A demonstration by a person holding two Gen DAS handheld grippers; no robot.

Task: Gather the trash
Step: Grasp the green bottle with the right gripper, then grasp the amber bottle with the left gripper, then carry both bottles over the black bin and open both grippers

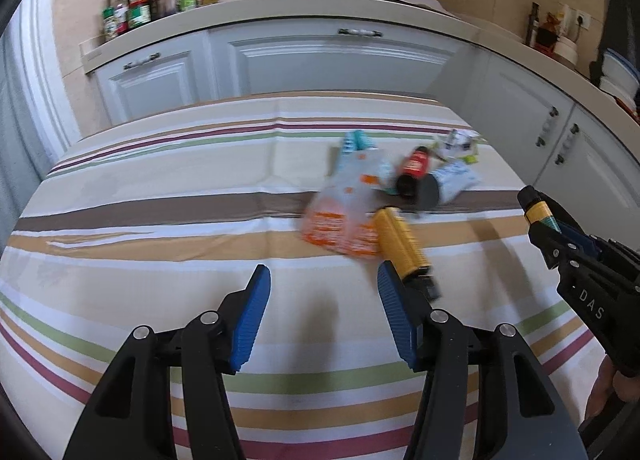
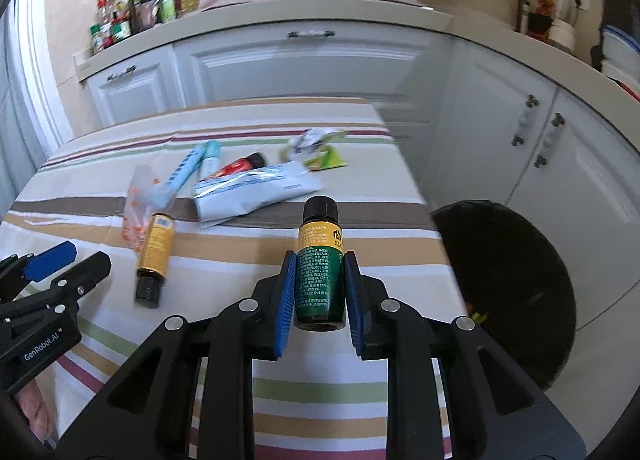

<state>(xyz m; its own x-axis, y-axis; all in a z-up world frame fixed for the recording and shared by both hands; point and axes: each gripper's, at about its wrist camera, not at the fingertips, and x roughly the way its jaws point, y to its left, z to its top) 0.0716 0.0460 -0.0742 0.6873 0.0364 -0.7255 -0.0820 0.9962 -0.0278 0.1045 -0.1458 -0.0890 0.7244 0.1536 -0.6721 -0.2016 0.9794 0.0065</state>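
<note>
Kitchen cabinets and a cluttered counter filled the upper part of both views, with a striped desk (image 2: pixel 224 388) spread below them.

At lower centre of the right wrist view, the right hand-held gripper (image 2: pixel 320 280) was clamped on a small dark bottle (image 2: pixel 319 272) with a green-and-yellow label, cap pointing away from the camera. The blue pads pressed its 2 sides at mid-body, a hold that probably kept it from tipping while it was carried. It hung clear of the cloth, near the desk's right edge.

At the right of that view, beside the desk, stood a black trash bin (image 2: pixel 516 280). Its inside was dark; only a small yellow scrap showed near the rim, and I could not tell what else it held. The bottle seemed bound for it.

At lower centre of the left wrist view, the left hand-held gripper (image 1: pixel 322 284) had its fingers spread apart and held nothing. Just beyond its right fingertip lay a yellow-labelled bottle (image 1: pixel 400 242) on its side, likely the next pick.

Farther up the desk lay the remaining trash: an orange-printed plastic bag (image 1: pixel 342 216), a red-labelled bottle (image 1: pixel 414 170), a white pouch (image 2: pixel 256 190), a light blue tube (image 2: pixel 188 168) and crumpled wrappers (image 2: pixel 316 148).
</note>
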